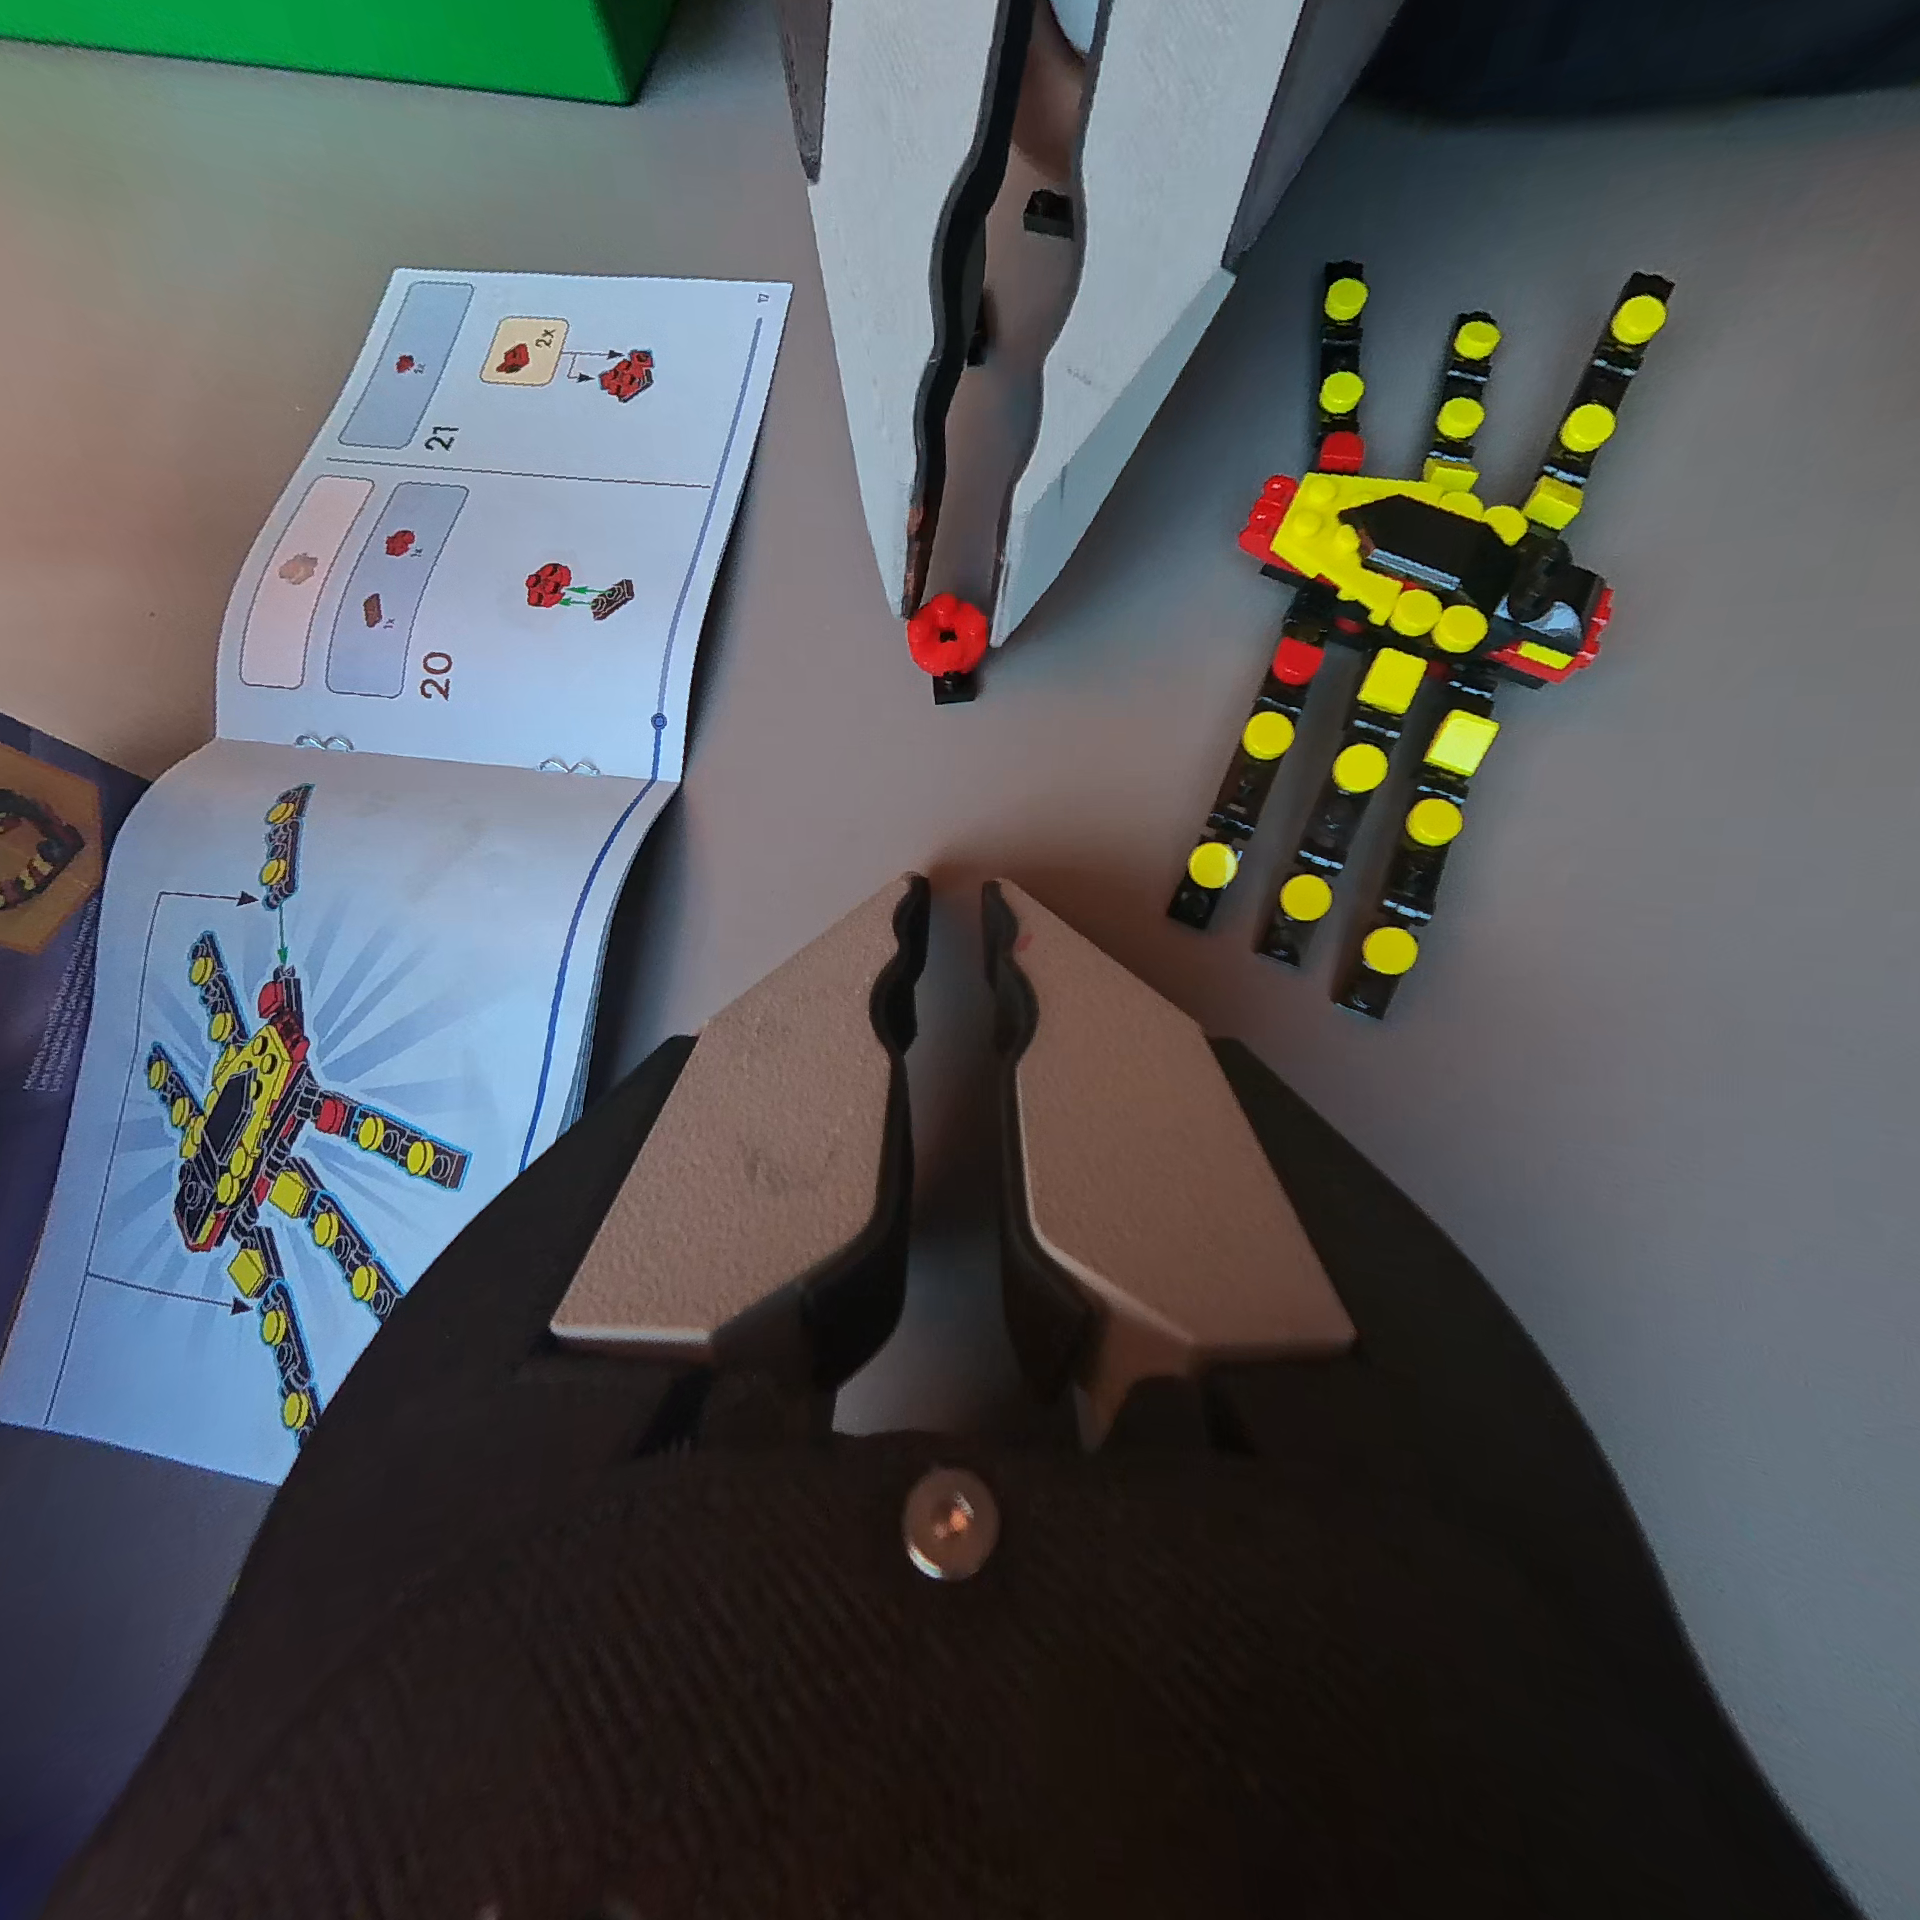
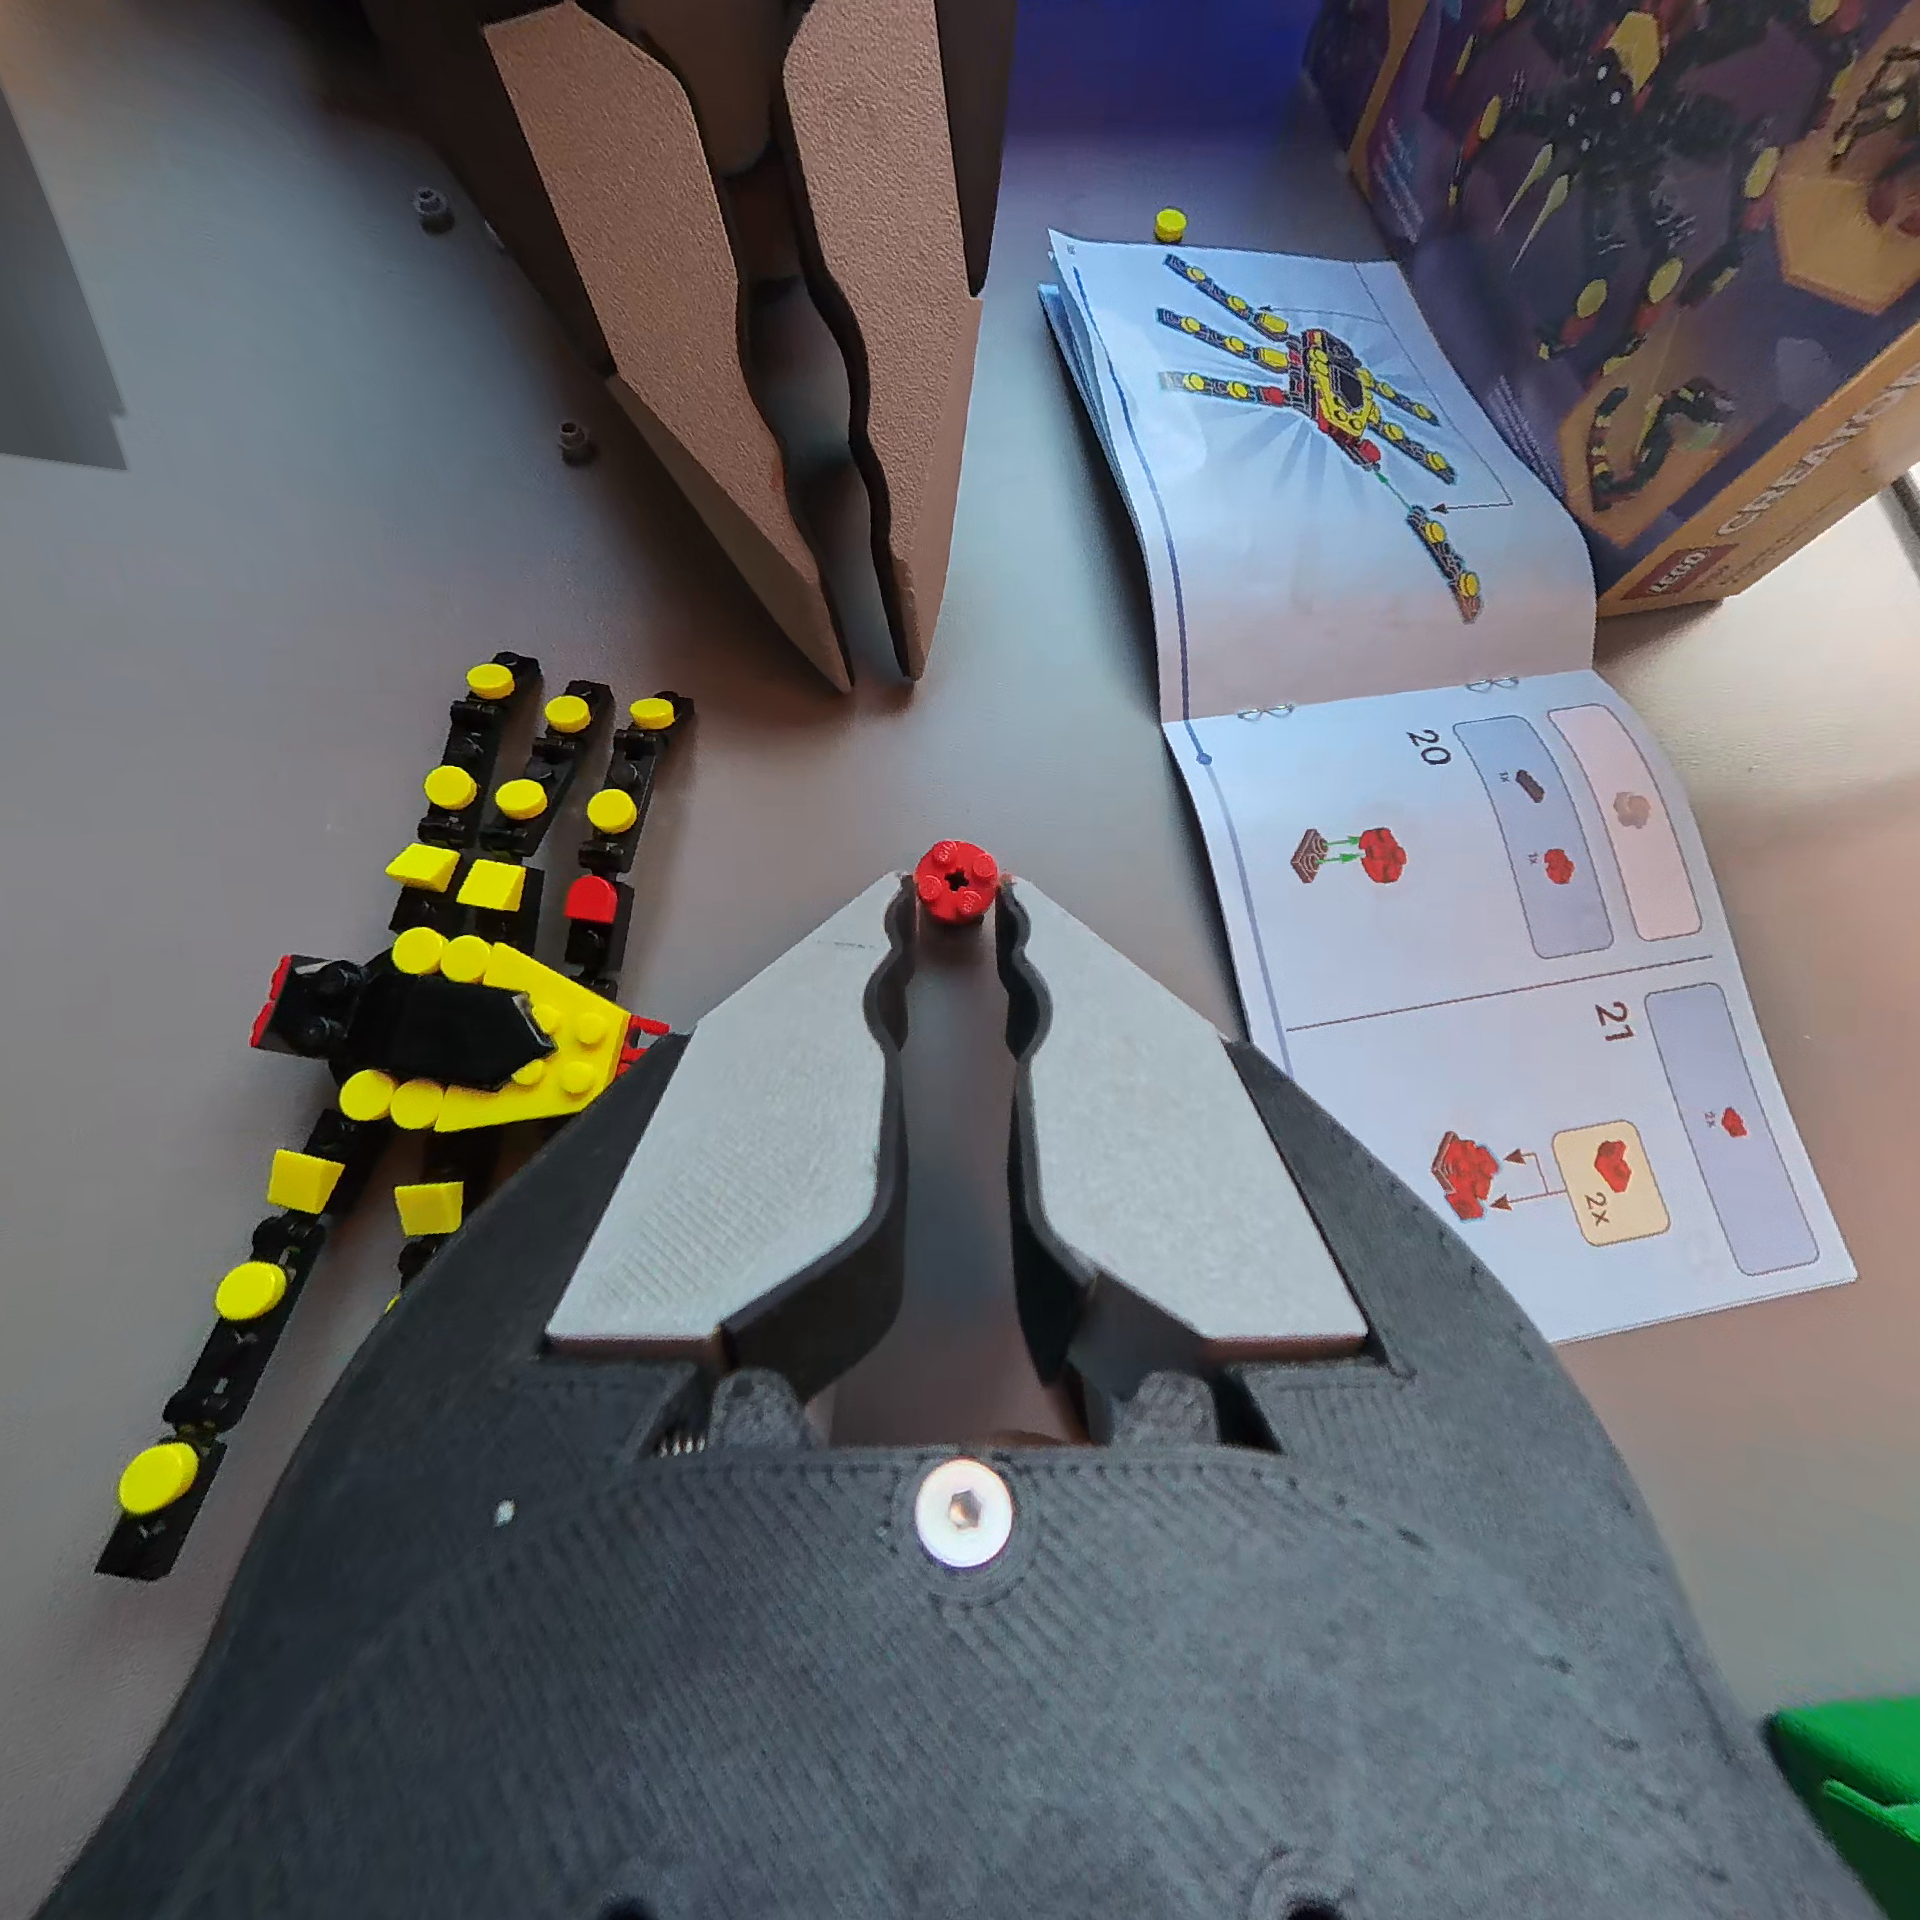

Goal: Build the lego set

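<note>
Working left to right in my left wrist view, I have the open instruction booklet at nine o'clock, showing printed build diagrams and step numbers; I won't repeat the print. A green box sits at eleven o'clock. My left gripper points to twelve, its jaws nearly together with a thin gap and nothing between them. Opposite it, my right gripper comes down from twelve and clenches a small red round piece at its tips, right over a small black piece on the table. At two o'clock lies the partly built spider model, black legs dotted yellow, flat on the surface. In my right wrist view the branded set box stands at one o'clock beside a loose yellow stud. The table is plain matte grey; little of the room shows.
</note>
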